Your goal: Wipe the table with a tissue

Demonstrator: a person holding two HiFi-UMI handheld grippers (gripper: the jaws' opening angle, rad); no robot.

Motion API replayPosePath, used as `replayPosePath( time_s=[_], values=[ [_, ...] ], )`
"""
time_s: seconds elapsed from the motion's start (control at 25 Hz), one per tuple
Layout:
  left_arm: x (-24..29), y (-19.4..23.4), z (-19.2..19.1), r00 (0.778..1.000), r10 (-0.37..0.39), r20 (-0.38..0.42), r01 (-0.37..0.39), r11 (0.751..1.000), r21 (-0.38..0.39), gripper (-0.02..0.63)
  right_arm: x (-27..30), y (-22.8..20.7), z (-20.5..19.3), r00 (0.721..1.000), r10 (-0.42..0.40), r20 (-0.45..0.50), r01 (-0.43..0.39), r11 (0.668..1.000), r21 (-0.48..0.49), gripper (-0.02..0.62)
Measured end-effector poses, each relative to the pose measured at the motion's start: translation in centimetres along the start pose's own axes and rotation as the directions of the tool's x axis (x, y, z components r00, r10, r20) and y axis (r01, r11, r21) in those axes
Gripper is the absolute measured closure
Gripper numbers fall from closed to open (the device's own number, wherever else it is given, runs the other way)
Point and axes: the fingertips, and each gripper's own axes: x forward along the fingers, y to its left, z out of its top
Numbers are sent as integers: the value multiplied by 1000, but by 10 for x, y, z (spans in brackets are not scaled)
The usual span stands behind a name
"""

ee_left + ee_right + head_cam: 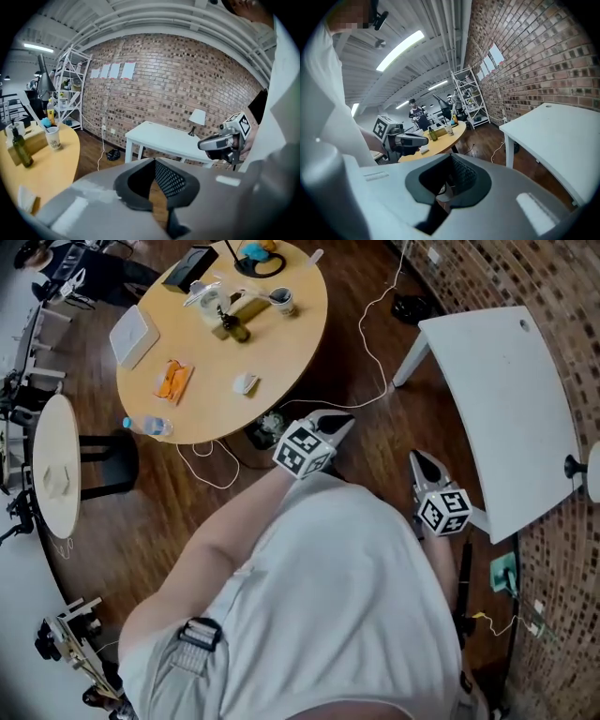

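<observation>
Both grippers hang close to the person's body, well apart from the round wooden surface (291,343) that carries the tissue (246,383). That crumpled white wad lies by the surface's near edge, far and left of both sets of fingers, with an orange packet (173,381) to its left. It is bunched up, so no long axis shows. The left gripper (336,424) is plainly the nearer of the two, though it points far and right, toward the bare white table (506,409), and the tissue sits off to its left. I judge it would have to swing left and reach out to get there. Its fingers are pressed together with nothing between them. The right gripper (419,463) is further off to the right, its fingers likewise together and empty.

No writing can be read: the gripper cubes show only black-and-white square patterns, and any print on the packet is too small to make out.
</observation>
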Motion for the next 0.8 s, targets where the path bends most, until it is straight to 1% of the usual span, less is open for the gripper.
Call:
replayPosePath(
  time_s=[0.12,0.2,0.28,0.44,0.64,0.8],
  values=[
    [-10,44,0,1000,22,-3,-22,999,-36,601,42,13,22,1000,12,-12,-12,999,-41,588],
    [-17,68,0,1000,22,3,-22,998,-65,601,68,21,38,999,24,-25,-26,998,-65,588],
    [-24,86,-1,1000,12,8,-11,997,-75,601,90,29,50,999,34,-41,-37,996,-77,588],
    [-42,107,-12,1000,-3,24,5,994,-107,601,123,45,52,995,58,-85,-66,994,-90,588],
    [-63,133,-34,1000,6,13,-4,988,-153,600,159,67,60,991,94,-99,-104,989,-104,588],
    [-73,148,-39,1000,24,16,-21,984,-174,600,180,81,62,984,131,-122,-145,983,-113,588]
  ],
)
